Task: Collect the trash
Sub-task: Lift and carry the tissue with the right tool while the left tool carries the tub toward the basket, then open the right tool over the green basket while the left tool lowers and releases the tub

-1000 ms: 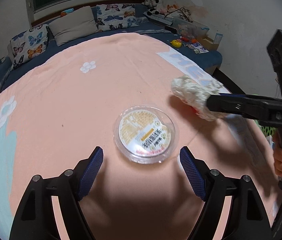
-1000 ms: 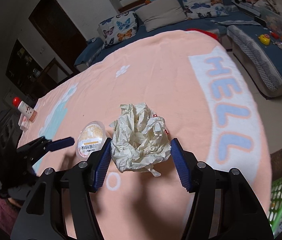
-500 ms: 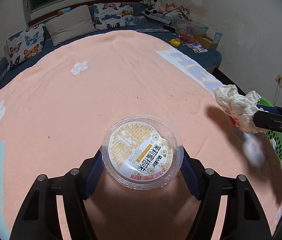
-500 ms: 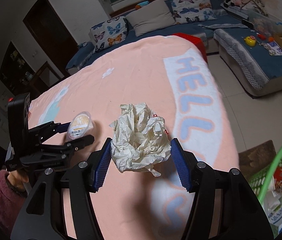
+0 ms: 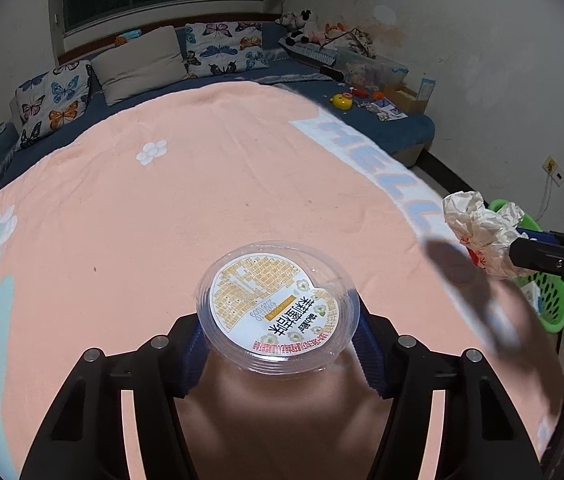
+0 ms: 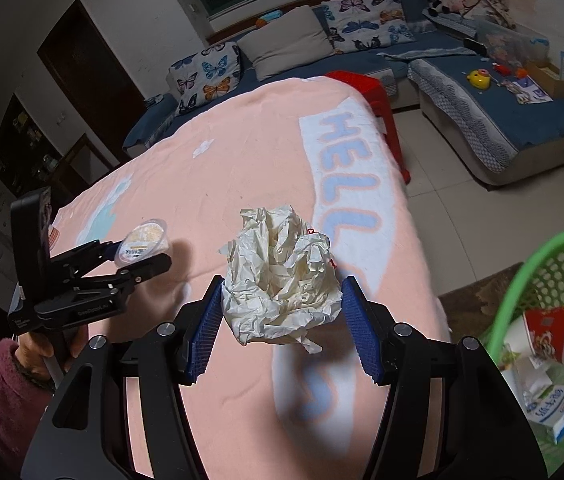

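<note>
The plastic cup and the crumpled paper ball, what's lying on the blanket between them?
Nothing: in the left wrist view only bare peach blanket and a shadow lie between the plastic cup and the crumpled paper ball.

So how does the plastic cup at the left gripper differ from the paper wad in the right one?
The plastic cup is a clear round tub with a printed lid; the paper wad is crumpled, whitish and shapeless. The cup sits low over the peach blanket, while the wad is carried near the green basket. The left gripper has just been closing around the cup; the right gripper clamps the wad. Both are trash.
</note>
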`<state>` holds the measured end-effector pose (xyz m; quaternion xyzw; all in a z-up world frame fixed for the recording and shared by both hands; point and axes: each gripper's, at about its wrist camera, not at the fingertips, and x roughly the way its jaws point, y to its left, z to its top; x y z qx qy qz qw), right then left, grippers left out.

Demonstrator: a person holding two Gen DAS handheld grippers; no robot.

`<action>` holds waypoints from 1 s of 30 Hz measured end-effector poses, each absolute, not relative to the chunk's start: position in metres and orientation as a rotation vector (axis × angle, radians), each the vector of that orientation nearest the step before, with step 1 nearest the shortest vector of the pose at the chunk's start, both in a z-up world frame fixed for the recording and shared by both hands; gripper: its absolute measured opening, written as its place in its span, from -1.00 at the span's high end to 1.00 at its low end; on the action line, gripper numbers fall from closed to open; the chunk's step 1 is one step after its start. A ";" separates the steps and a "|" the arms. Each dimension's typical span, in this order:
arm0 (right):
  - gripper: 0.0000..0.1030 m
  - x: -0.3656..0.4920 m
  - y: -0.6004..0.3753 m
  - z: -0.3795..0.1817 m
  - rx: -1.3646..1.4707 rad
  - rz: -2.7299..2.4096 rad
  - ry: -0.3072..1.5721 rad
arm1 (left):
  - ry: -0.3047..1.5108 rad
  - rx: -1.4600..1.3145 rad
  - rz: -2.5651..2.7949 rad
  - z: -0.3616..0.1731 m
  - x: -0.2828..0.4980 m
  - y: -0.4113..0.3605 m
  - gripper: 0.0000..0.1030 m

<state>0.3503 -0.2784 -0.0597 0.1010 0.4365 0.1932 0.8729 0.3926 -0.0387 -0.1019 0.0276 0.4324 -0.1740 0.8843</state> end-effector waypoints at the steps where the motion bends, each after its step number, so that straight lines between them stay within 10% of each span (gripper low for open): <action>1: -0.15 0.346 -0.283 -0.058 0.216 0.399 0.908 | 0.896 0.055 -0.368 -0.099 0.388 -0.042 -0.16; 30: -0.21 0.238 -0.480 -0.077 0.287 0.005 0.932 | 0.795 0.171 -0.664 -0.039 0.301 -0.233 -0.16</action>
